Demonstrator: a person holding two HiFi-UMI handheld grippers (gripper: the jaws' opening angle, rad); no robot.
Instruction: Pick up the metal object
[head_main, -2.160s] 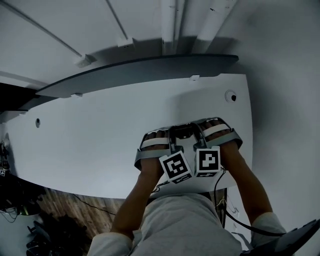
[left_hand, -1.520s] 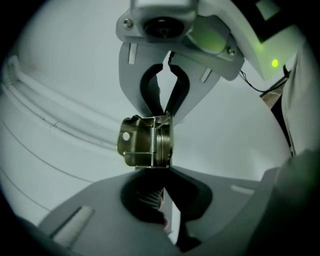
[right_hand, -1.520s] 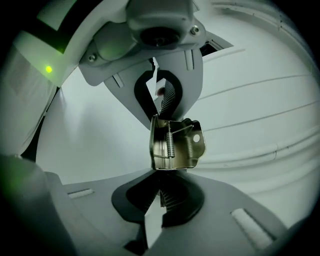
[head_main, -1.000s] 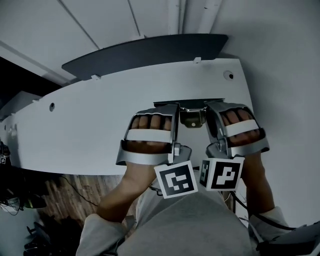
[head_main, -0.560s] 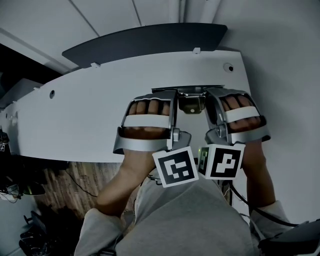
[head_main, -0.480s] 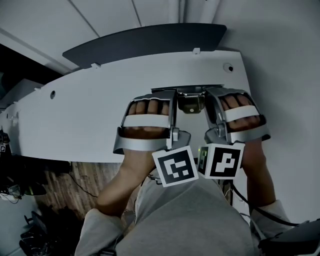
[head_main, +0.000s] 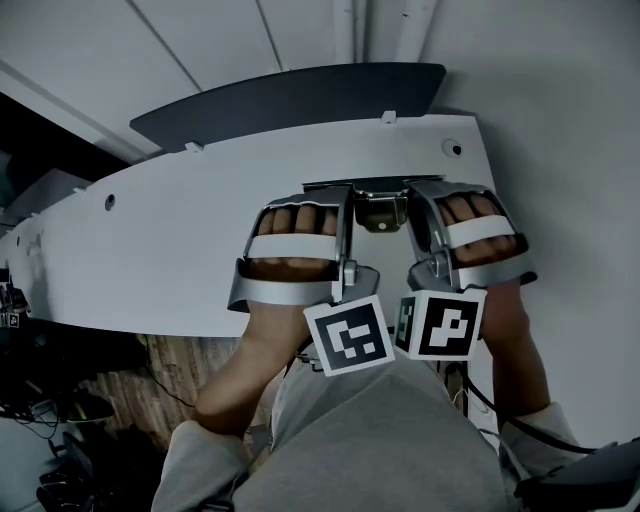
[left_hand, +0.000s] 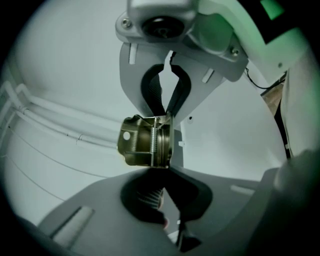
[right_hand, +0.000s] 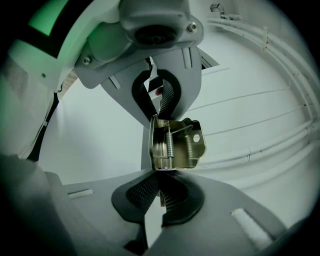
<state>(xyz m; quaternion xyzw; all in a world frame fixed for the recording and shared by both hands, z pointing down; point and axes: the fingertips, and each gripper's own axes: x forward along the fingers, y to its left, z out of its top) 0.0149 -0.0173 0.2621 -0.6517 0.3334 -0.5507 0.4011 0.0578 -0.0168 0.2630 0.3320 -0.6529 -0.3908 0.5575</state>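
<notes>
Here, left tongs (left_hand: 165, 170) and right tongs (right_hand: 160, 175) clamp the metal object (head_main: 382, 212) at opposite ends, long axis spanning between them.

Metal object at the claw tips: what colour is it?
The metal object is dull brassy gold, with a silvery coil spring; clearest in the right gripper view.

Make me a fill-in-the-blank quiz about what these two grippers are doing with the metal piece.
The metal piece is held by ____ grippers at once. The left gripper and the right gripper each have jaws ____ on its edge. A coiled ____ shows on the metal piece. The table is ____ in colour.
Missing words: both; shut; spring; white.
</notes>
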